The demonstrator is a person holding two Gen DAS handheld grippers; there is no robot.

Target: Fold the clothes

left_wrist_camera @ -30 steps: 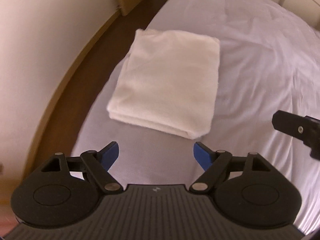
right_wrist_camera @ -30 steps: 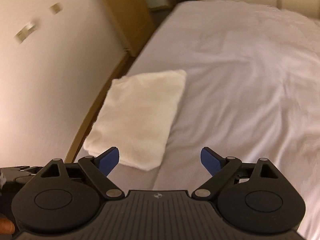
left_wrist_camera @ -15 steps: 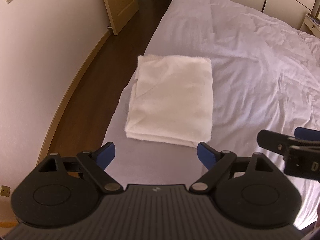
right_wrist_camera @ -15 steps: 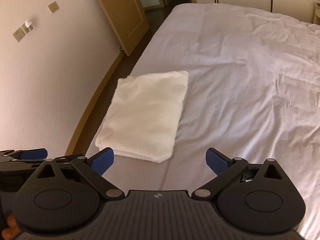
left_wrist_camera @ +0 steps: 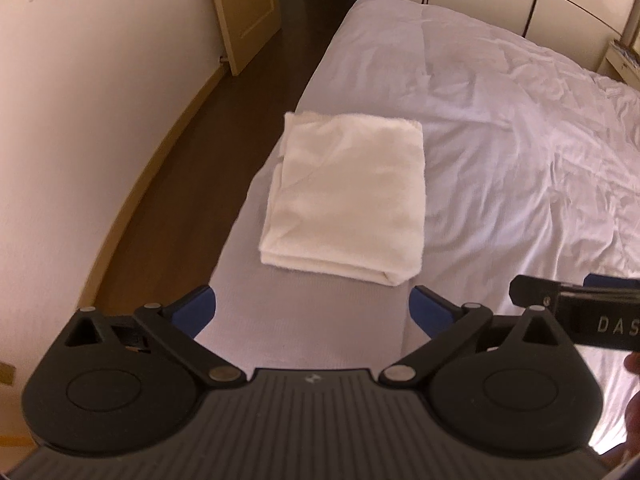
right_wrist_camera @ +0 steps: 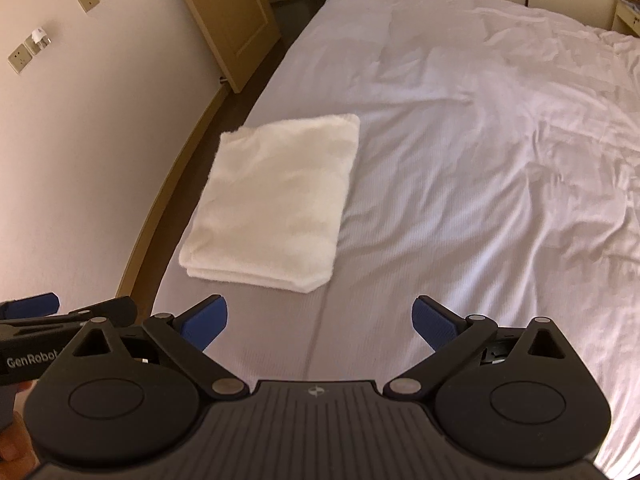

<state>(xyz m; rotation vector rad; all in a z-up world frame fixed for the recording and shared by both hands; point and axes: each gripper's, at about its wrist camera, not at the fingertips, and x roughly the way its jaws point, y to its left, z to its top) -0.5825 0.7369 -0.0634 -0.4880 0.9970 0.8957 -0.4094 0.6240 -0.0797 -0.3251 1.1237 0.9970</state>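
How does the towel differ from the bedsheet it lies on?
The towel is fluffy and cream; the bedsheet is smooth and whiter. The towel is folded into a neat stack of layers; the bedsheet is spread out and creased. The towel is small; the bedsheet covers the bed. Both are pale cloth.

The right gripper is cut off by the left wrist view's right edge; the bed is cropped at right.
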